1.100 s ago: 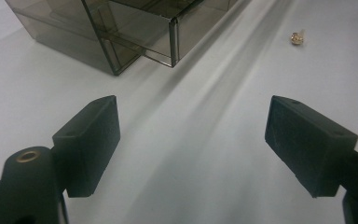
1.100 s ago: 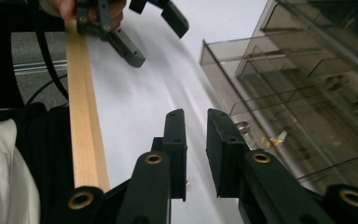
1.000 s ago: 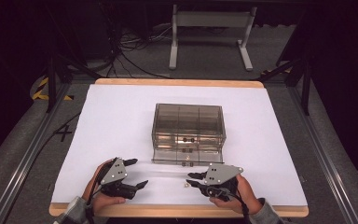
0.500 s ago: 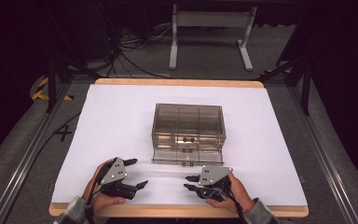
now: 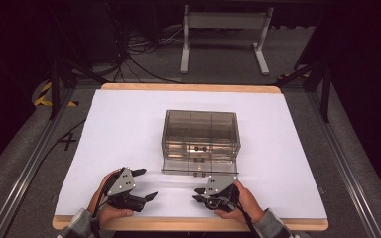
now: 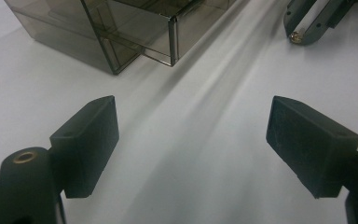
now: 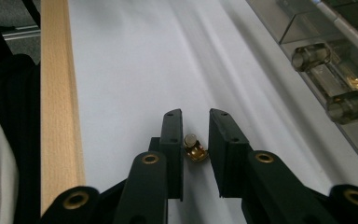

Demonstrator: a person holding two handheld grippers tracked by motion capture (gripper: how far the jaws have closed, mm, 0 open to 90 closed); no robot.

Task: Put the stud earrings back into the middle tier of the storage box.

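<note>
A smoky clear plastic box (image 5: 201, 130) stands mid-table, its lower drawer (image 5: 198, 166) pulled out toward me. My left gripper (image 5: 149, 184) rests open on the white sheet, front left of the box, nothing between its jaws (image 6: 191, 135). My right gripper (image 5: 197, 195) lies low just before the drawer, pointing left. In the right gripper view its jaws (image 7: 196, 116) stand narrow around a small gold piece with a pale tip (image 7: 195, 149), and have just closed a little onto it. The drawer's clear handle (image 7: 328, 79) passes on the right there.
A white sheet (image 5: 129, 129) covers the table, with a wooden front edge (image 7: 58, 93) close behind both hands. A corner of the box (image 6: 121, 32) and the right gripper's body (image 6: 307, 21) show ahead of the left jaws. Metal rails (image 5: 30, 163) flank the table.
The right hand has sunk toward the sheet and shifted left, closer to the drawer's front. The left hand has not moved.
</note>
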